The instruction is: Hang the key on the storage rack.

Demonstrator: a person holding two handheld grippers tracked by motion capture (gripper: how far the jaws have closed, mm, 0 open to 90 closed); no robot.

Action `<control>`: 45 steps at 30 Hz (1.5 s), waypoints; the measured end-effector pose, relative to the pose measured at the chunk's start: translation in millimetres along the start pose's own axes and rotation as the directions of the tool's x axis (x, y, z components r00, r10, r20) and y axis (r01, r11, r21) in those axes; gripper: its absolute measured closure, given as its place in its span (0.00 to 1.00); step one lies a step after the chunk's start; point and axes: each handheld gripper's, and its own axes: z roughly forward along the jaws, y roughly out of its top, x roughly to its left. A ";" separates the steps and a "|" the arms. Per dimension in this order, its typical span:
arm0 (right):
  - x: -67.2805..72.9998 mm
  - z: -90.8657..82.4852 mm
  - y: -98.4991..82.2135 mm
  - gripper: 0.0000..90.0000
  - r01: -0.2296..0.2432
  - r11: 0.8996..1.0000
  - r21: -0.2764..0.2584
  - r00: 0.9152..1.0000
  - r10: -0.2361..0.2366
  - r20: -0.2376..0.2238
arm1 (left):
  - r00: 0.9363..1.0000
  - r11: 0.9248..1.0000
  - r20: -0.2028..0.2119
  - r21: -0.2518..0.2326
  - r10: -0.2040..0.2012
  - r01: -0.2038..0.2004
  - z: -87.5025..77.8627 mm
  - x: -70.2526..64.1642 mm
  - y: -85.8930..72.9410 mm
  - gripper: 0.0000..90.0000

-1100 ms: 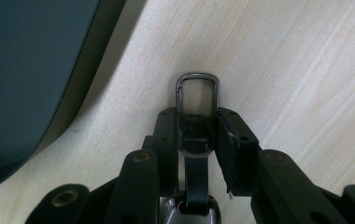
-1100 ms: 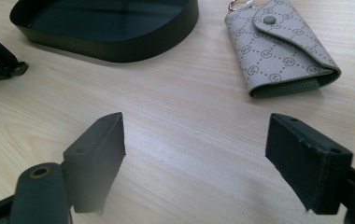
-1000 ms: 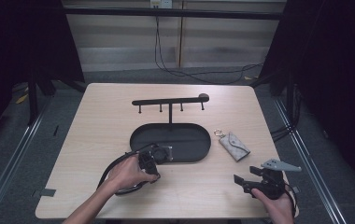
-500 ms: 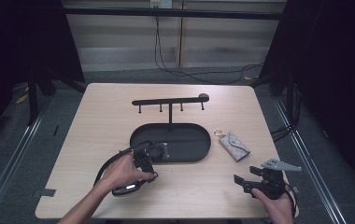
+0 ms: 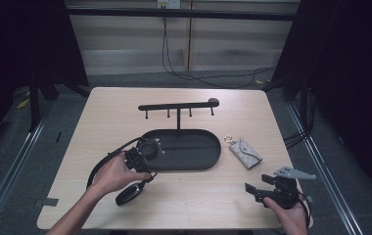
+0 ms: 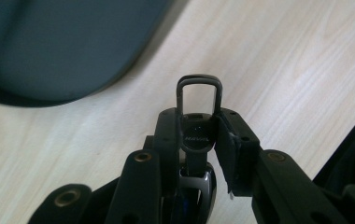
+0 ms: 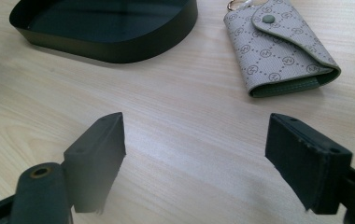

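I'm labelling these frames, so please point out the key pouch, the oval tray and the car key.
key pouch [image 7: 278, 44]: right gripper view, on its patterned flap.
oval tray [image 5: 208, 164]: high view, on its right rim.
car key [image 6: 199, 100]: left gripper view, on its metal loop.

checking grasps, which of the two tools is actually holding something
The left tool, shut on the black car key. The right tool is open over bare table.

One oval tray [image 5: 208, 161], one hook rack [image 5: 178, 105], one key pouch [image 5: 245, 153], one car key [image 6: 195, 140].
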 end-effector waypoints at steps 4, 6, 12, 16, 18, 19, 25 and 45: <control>0.0 0.1 0.1 0.23 -0.003 1.000 -0.001 1.000 0.003 -0.007 | 1.000 1.000 -0.014 -0.006 -0.010 0.009 -12.3 4.7 -2.7 0.79; 0.3 -0.3 -0.1 0.23 -0.004 1.000 -0.002 1.000 0.004 -0.007 | 1.000 1.000 -0.017 -0.023 -0.013 0.013 -19.2 5.8 -3.8 0.79; 0.1 0.9 0.2 0.23 -0.005 1.000 0.003 1.000 0.005 -0.005 | 0.999 0.998 -0.032 -0.057 -0.004 0.002 -36.2 11.3 -8.3 0.78; -0.6 0.5 -0.1 0.23 -0.006 1.000 0.003 1.000 0.006 -0.005 | 0.999 0.997 -0.028 -0.076 -0.017 0.014 -44.6 15.4 -11.1 0.78; -0.3 0.3 -0.2 0.23 -0.006 1.000 0.001 1.000 0.006 -0.003 | 1.000 0.997 -0.027 -0.079 -0.012 0.010 -47.7 16.1 -12.0 0.78; -0.2 0.4 -0.1 0.23 -0.006 1.000 0.002 1.000 0.006 -0.004 | 1.000 0.997 -0.023 -0.081 -0.021 0.019 -49.0 15.8 -12.6 0.79; -0.4 0.4 -0.2 0.23 -0.007 1.000 0.002 1.000 0.007 -0.004 | 0.999 0.996 -0.029 -0.089 -0.016 0.014 -57.9 17.8 -15.0 0.79; -0.3 0.3 -0.3 0.23 -0.009 1.000 0.006 1.000 0.009 -0.005 | 0.990 0.990 -0.064 -0.074 -0.125 0.120 -82.4 27.8 -13.3 0.79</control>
